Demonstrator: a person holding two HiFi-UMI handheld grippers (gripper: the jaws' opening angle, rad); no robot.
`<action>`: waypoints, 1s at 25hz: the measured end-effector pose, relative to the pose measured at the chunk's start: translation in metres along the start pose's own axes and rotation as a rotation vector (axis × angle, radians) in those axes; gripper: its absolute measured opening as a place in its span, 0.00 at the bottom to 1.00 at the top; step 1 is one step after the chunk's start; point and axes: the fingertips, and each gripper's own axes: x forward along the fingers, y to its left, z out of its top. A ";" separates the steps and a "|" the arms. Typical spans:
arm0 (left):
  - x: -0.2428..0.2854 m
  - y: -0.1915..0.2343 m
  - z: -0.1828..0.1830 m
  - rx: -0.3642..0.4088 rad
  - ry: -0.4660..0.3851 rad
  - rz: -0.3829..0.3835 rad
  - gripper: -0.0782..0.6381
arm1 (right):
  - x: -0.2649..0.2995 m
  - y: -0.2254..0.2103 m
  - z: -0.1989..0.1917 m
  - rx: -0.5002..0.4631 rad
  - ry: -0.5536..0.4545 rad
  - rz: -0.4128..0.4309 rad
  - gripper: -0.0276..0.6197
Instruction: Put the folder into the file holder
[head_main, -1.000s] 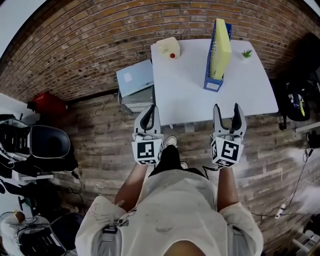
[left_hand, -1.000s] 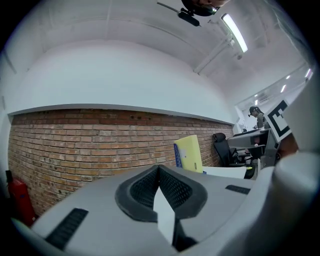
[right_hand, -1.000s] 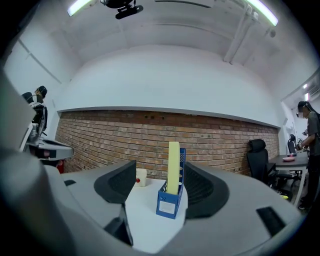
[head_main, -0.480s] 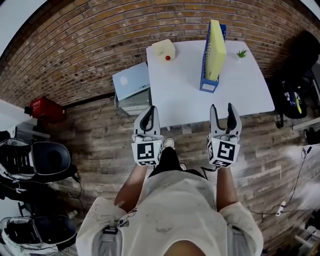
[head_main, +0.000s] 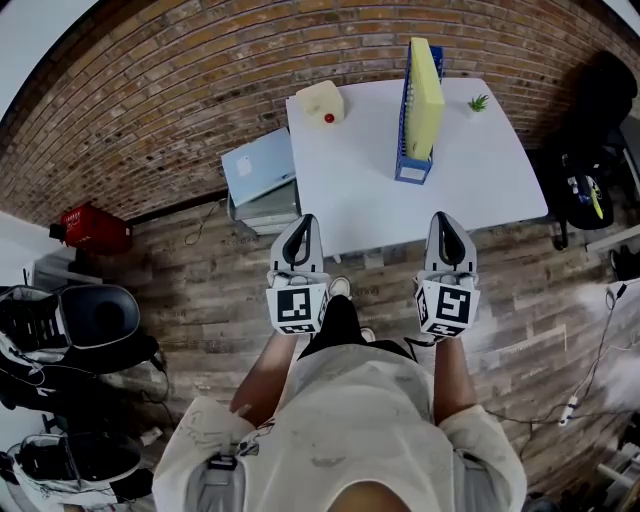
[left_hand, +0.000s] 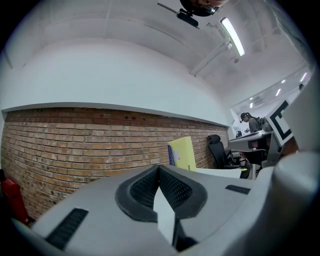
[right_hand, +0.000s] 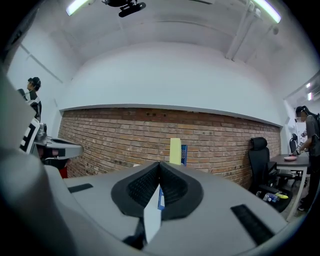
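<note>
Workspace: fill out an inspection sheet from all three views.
Surface: white table, mostly bare.
Job's things: yellow folder stands upright in the blue file holder on the table.
Clutter: cream container with a red cap and a small green plant on the table's far side.
Grippers: left gripper shut, empty; right gripper shut, its jaws have just been closing on nothing. Both are short of the table.
Cables: floor cable at the right.
Surroundings: brick wall, wood floor, laptop beside the table, black chair, red item.
</note>
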 end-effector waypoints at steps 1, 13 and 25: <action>-0.001 0.000 0.000 0.001 0.000 -0.001 0.13 | -0.001 0.002 0.000 -0.006 0.001 0.007 0.07; -0.007 0.000 -0.003 0.001 0.007 0.010 0.13 | -0.006 0.001 -0.002 -0.013 0.007 -0.002 0.07; -0.010 -0.001 -0.002 0.002 0.006 0.011 0.13 | -0.009 0.004 -0.001 -0.018 0.010 0.002 0.07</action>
